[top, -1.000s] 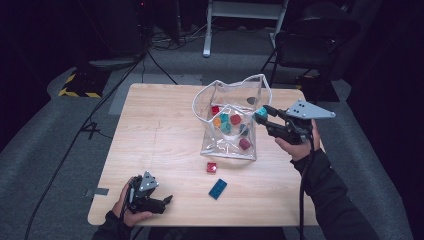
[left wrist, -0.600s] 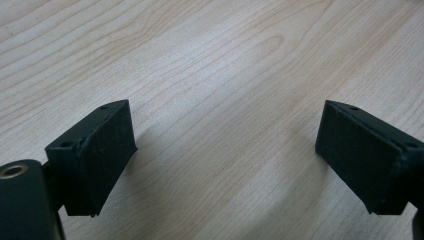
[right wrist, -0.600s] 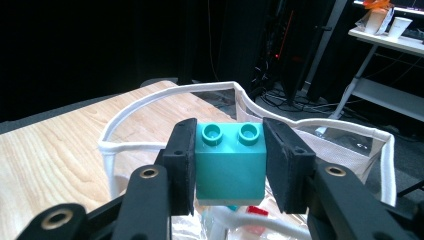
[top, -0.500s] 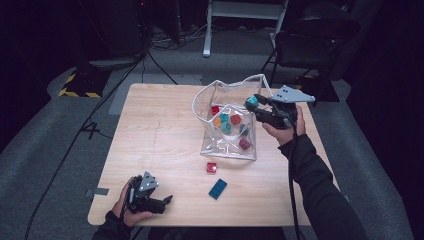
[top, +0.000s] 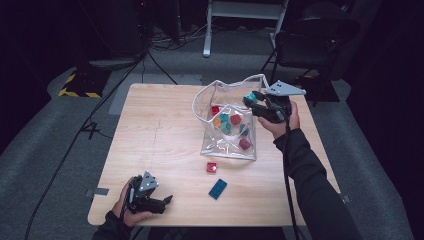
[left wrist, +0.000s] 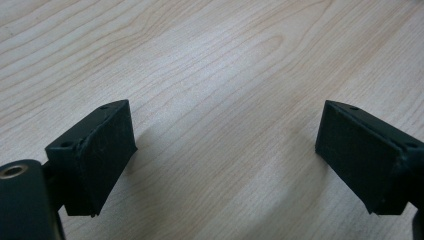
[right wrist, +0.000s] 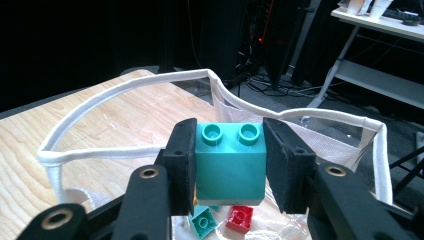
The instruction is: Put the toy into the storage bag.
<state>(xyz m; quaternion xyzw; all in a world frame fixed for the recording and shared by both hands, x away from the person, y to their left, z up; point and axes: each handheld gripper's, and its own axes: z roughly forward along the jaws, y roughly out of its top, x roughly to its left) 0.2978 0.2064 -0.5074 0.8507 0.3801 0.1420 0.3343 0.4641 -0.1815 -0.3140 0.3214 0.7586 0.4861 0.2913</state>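
Teal brick [right wrist: 229, 162] upright, studs up, clamped in right tool [right wrist: 229, 165] over clear bag [top: 227, 147].

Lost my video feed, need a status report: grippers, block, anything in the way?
Right gripper shut on teal block, above clear bag. Left gripper open, on table. Nothing in the way.

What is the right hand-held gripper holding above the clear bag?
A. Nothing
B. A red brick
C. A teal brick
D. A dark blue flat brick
C: in the right gripper view, the right hand-held gripper clamps a teal brick with two studs on top, above the open clear bag; the red brick and the blue flat brick lie on the table.
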